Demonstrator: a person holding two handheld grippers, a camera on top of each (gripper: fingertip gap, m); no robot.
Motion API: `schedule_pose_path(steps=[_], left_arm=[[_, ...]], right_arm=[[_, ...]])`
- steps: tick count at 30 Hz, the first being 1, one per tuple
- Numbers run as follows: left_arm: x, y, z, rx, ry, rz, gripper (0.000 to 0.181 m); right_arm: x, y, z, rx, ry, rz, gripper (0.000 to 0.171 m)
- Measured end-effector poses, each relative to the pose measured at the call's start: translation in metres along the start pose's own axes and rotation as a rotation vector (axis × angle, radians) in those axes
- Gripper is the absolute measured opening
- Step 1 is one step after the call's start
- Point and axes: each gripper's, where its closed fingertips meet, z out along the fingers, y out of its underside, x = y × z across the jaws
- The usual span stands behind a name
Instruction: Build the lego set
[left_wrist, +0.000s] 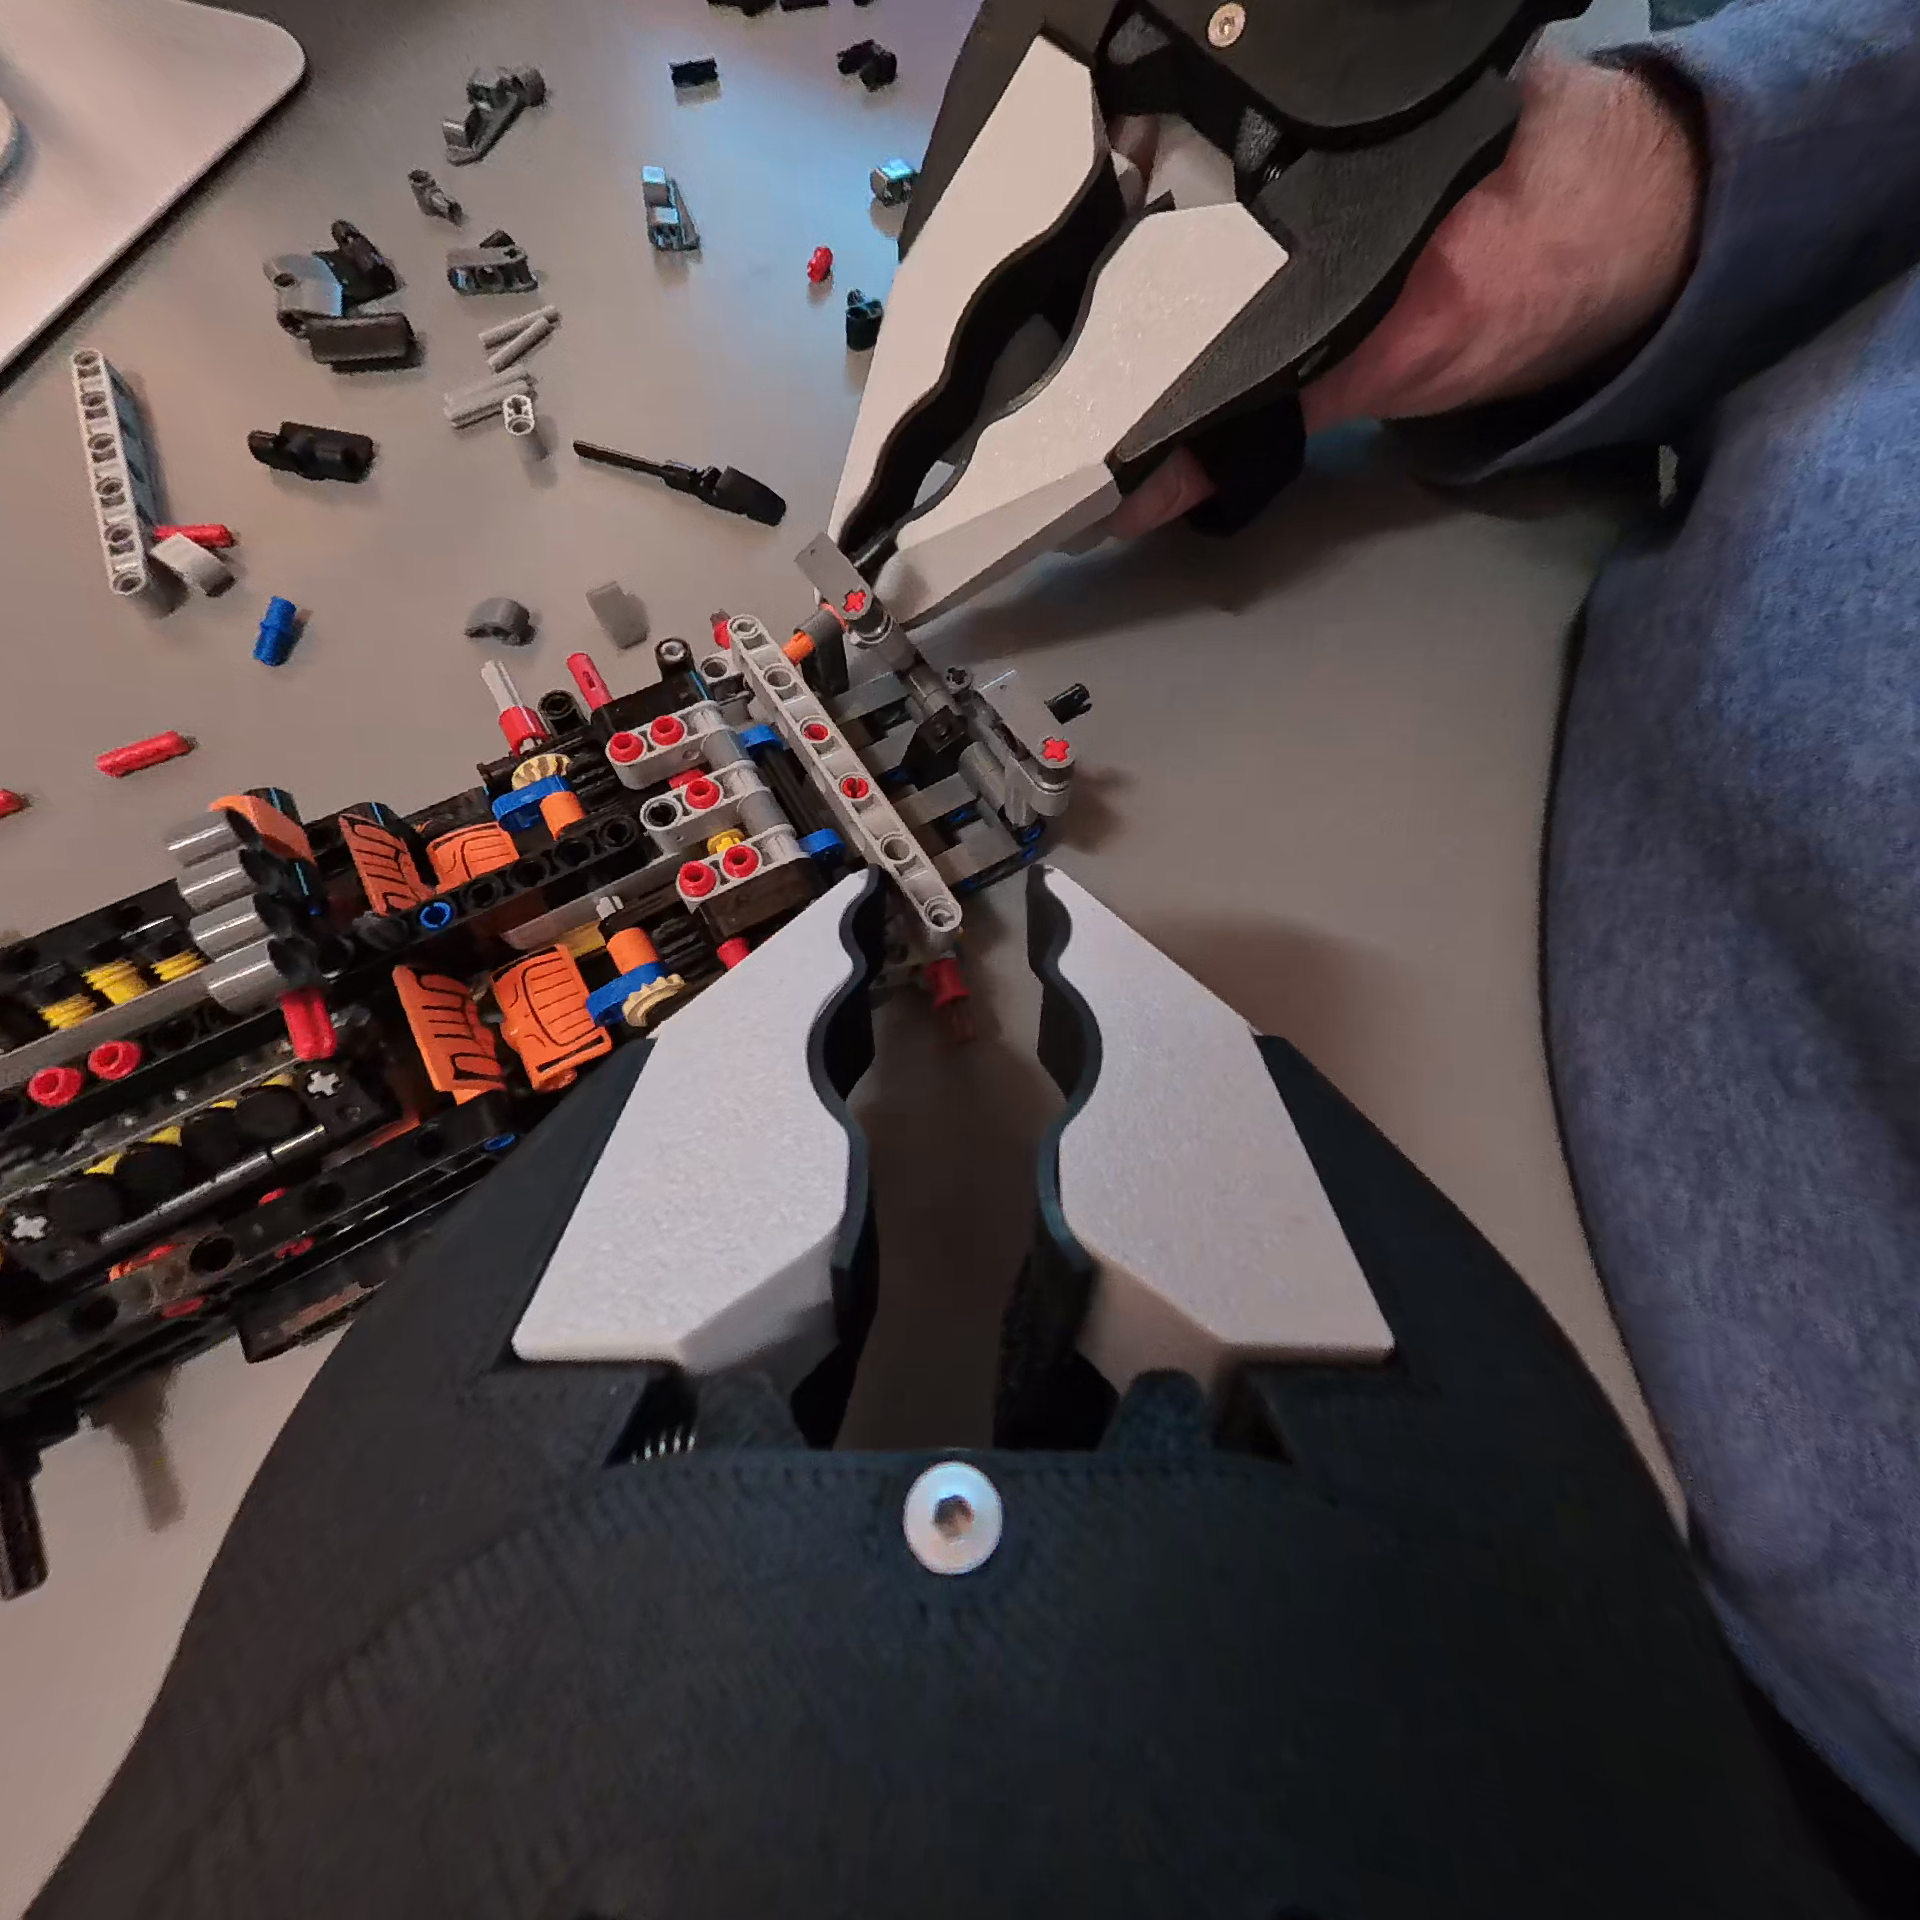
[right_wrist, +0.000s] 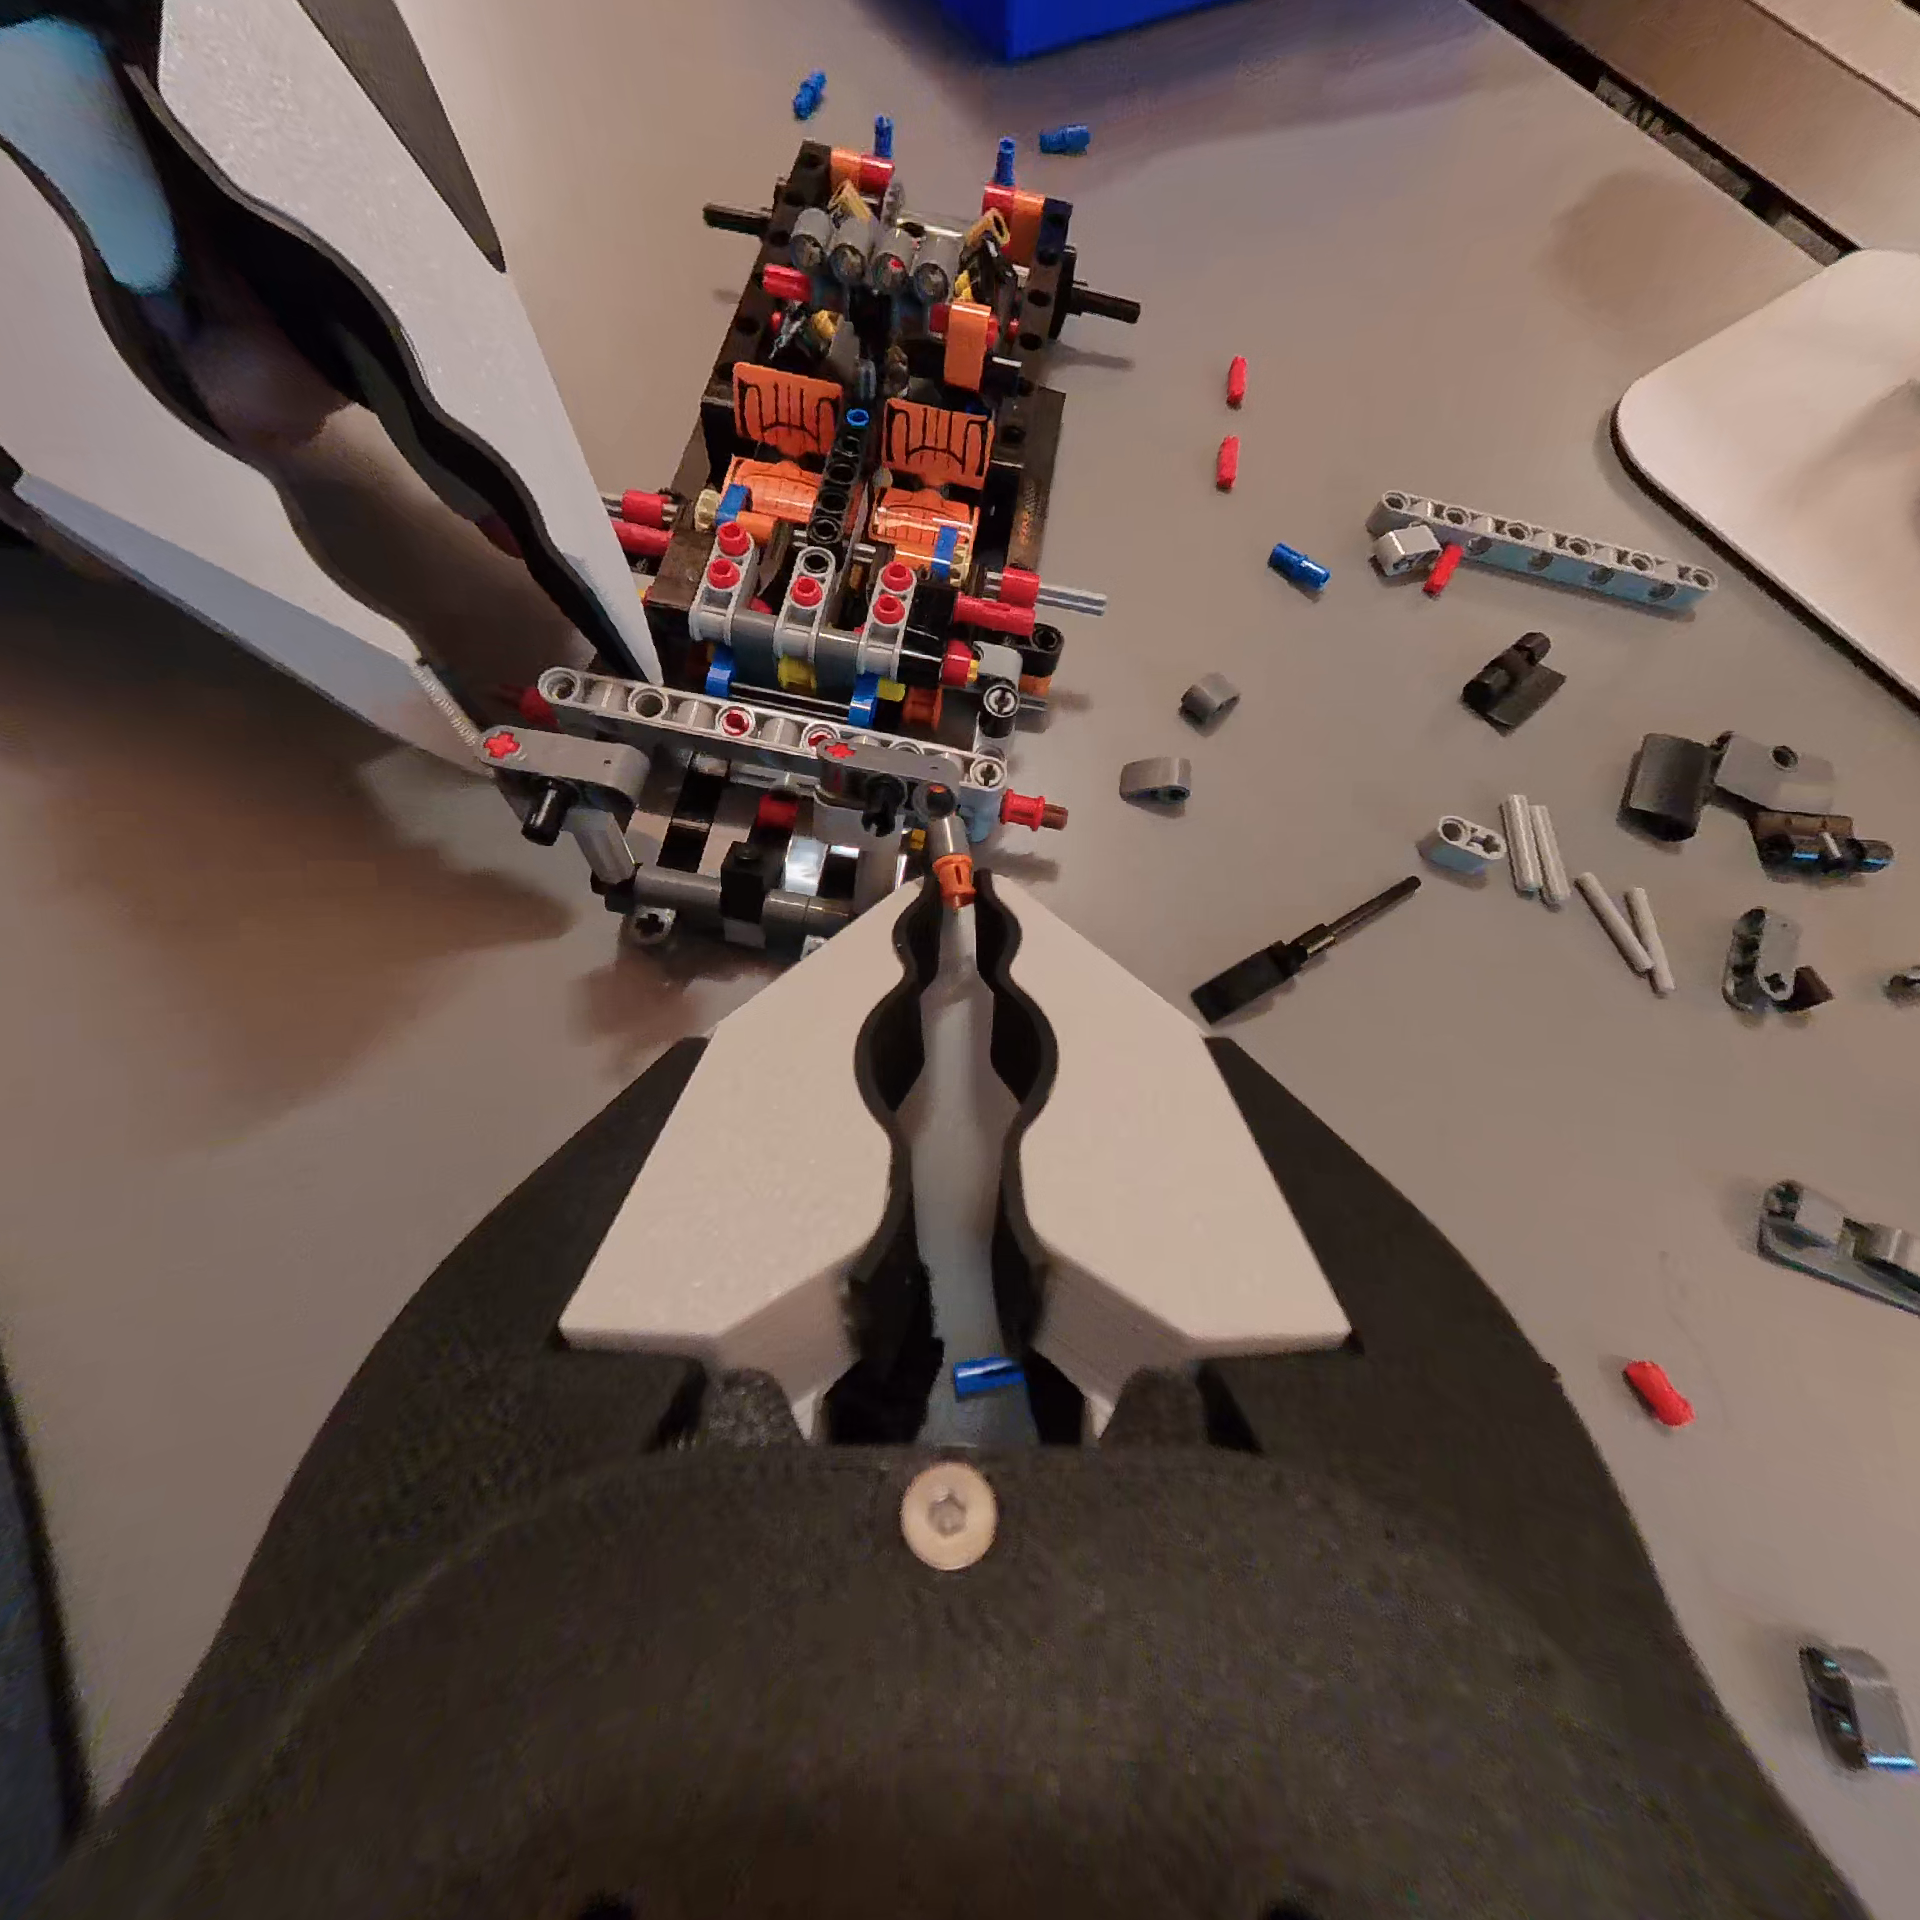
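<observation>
A long lego chassis of black, orange, red and grey parts lies on the grey table; it also shows in the right wrist view. My left gripper is closed down astride its near front corner, at the end of a grey holed beam. It shows at the upper left of the right wrist view. My right gripper is shut on a long grey piece with an orange tip. The tip touches the chassis front by a short grey arm. My right gripper also shows in the left wrist view.
Loose parts lie scattered: a long grey beam, a black axle piece, grey pins, red and blue pins. A white rounded plate lies at the right, a blue box at the back. A blue sleeve is beside me. Some 8 cm of space lies between my two pairs of fingers.
</observation>
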Motion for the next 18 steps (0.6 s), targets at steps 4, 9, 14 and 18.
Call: schedule_pose_path(steps=[4,9,14,18], left_arm=[[0.002,-0.004,0.006,0.018,-0.006,-0.021,0.024],[0.004,-0.005,0.007,0.011,-0.011,0.004,0.028],[-0.004,-0.016,-0.008,0.036,-0.016,0.026,0.025],[-0.003,-0.028,-0.013,0.064,0.0,0.047,0.023]], right_arm=[[0.006,0.001,-0.002,0.004,0.013,-0.009,0.004],[0.007,0.002,-0.003,0.013,0.017,-0.047,0.004],[0.005,0.001,-0.002,0.017,0.006,-0.055,0.004],[0.003,0.0,-0.004,0.026,-0.018,-0.056,0.004]])
